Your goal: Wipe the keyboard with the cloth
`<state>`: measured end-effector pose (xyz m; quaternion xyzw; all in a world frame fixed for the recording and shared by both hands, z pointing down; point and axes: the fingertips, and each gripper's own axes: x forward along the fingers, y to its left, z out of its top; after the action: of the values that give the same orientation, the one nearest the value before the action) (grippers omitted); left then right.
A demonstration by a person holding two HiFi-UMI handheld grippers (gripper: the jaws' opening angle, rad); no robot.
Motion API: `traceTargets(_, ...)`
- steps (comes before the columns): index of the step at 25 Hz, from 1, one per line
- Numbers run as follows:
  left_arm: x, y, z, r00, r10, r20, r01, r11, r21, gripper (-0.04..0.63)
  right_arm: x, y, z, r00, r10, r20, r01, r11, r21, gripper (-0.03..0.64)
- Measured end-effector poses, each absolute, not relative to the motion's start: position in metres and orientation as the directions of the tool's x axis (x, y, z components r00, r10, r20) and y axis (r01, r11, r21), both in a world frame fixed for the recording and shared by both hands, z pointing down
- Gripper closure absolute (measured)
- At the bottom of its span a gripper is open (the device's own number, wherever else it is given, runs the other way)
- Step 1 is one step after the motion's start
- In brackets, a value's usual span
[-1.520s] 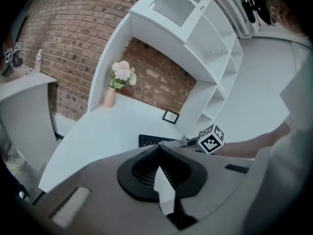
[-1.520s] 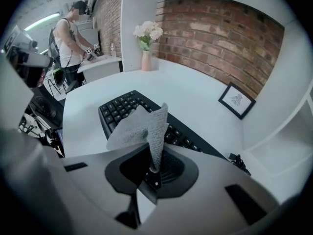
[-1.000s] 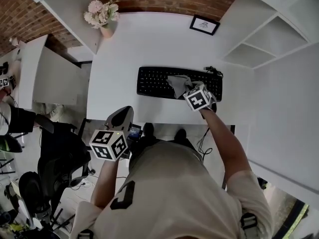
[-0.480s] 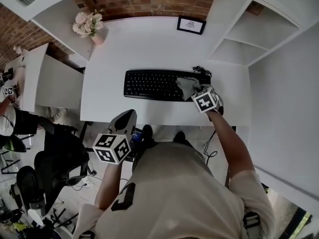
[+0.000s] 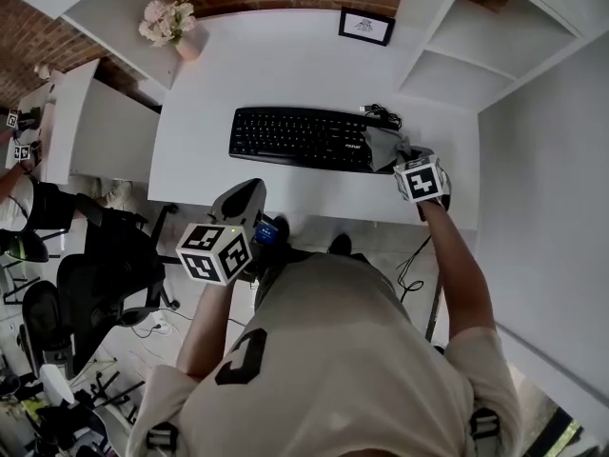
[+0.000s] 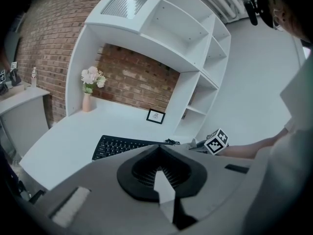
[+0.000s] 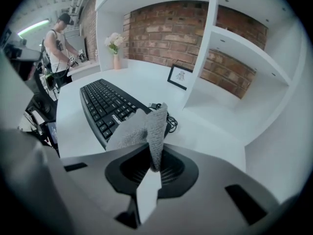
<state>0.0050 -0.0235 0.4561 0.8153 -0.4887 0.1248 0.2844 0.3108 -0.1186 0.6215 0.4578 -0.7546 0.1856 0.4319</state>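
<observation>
Both pairs of jaws closed: right gripper (image 7: 150,177) clamps the grey cloth (image 7: 142,126) at the keyboard's (image 5: 300,139) right end, near the bench's (image 5: 285,60) right edge (left gripper (image 6: 161,182) empty, off the front edge).

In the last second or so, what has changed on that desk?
The right hand-held gripper, shut on the cloth, dragged it rightward along the keyboard, from about the middle to the right end. Nothing was taken hold of or let go. The left hand-held gripper stayed shut and empty, off the desk; the keyboard, flower vase and picture frame kept their places.
</observation>
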Motion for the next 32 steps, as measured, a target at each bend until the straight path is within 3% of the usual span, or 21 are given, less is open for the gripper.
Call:
traceTargets(13, 0.057, -0.002, 0.438, 0.519, -0.726, 0.451, -0.852, -0.397, 0.342, 0.592, 0.248, -0.067, 0.487, -0.608, -0.615, 0.502, -0.78, 0.579, -0.235, 0.594)
traceTargets(24, 0.044, 0.023, 0.448, 0.527, -0.695, 0.489, -0.847, -0.385, 0.366, 0.592, 0.193, 0.0, 0.464, -0.767, -0.525, 0.369, -0.637, 0.555, -0.534, 0.594)
traceTargets(32, -0.015, 0.018, 0.438, 0.558, -0.698, 0.449, -0.824, -0.402, 0.398, 0.592, 0.132, 0.003, 0.444, -0.774, -0.517, 0.367, -0.631, 0.573, -0.523, 0.594)
